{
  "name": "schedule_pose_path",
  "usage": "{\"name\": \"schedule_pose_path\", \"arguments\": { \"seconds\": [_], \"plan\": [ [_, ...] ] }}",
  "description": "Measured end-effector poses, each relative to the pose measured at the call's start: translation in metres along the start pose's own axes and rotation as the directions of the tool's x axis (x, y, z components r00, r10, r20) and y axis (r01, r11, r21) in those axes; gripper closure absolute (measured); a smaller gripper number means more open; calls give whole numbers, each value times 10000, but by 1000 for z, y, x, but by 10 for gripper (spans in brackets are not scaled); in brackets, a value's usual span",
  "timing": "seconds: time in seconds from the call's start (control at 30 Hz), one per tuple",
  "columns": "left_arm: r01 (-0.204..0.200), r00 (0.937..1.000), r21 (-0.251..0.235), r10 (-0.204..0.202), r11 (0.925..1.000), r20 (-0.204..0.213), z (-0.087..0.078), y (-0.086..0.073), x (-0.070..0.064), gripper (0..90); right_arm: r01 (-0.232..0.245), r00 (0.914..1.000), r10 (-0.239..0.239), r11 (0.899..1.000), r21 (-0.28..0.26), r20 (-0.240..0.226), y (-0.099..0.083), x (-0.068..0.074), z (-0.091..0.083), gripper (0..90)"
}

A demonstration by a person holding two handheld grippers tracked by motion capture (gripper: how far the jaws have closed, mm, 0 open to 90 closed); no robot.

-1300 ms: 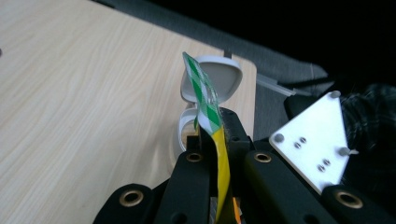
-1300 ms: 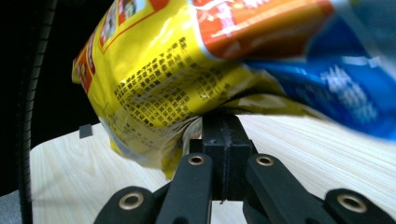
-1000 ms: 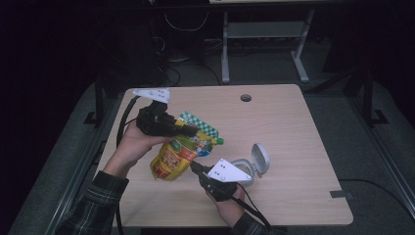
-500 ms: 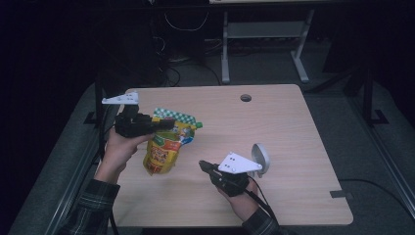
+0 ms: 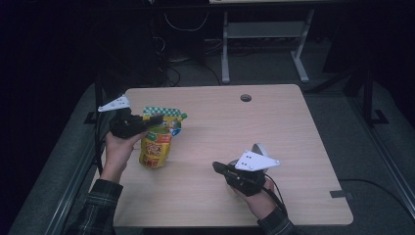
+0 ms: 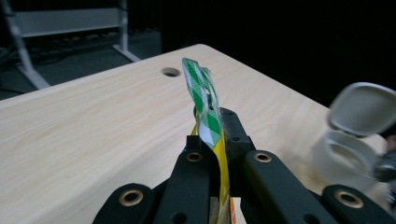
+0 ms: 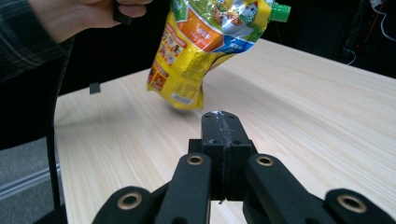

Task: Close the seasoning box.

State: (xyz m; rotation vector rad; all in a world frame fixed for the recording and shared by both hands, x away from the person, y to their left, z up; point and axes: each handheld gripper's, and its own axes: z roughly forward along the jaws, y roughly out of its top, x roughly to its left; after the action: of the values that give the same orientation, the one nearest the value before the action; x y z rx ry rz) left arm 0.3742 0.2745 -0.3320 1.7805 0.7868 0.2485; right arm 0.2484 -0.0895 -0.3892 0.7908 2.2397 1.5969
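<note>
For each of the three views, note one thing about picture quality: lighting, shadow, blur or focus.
High view: the table is lit, the room around it nearly black. Left gripper view: the pouch edge is sharp, the grey container at right is blurred. Right gripper view: the pouch casts a soft shadow on the wood, and the hand holding it is slightly soft.

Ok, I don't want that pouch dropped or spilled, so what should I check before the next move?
1. Left gripper clamped on the pouch top edge: ok, jaws shut on it.
2. Pouch clear of the table: ok, it hangs above the wood in the right gripper view.
3. Green cap on the spout: ok.
4. Right gripper free: ok, jaws shut on nothing.
5. White lidded container apart from the pouch: ok.
6. Grip firm enough: cannot tell.
</note>
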Motion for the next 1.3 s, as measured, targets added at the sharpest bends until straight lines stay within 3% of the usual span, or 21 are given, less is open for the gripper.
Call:
{"name": "schedule_pose_path", "arguments": {
  "seconds": [0.27,0.53,0.8,1.03,1.3],
  "plan": [
    [15,9996,-576,-31,9983,-284,-1,-20,17,897,-103,9999,106,9997,233,-103,-5,-9,-8,898],
    [-374,9981,-919,327,9951,-518,-24,-36,9,893,-49,9996,57,9996,294,-281,-7,-12,-15,899],
    [-323,9970,-1243,233,9917,-736,-49,-56,6,890,-57,9995,66,9995,299,-301,-9,-14,-23,899],
    [-436,9968,-1220,350,9916,-715,-57,-64,-1,881,-95,9995,104,9995,297,-282,-11,-15,-27,899],
    [-291,9968,-1189,200,9925,-773,-68,-76,-6,820,-15,9993,25,9996,272,-364,-10,-13,-28,899]
  ]
}}
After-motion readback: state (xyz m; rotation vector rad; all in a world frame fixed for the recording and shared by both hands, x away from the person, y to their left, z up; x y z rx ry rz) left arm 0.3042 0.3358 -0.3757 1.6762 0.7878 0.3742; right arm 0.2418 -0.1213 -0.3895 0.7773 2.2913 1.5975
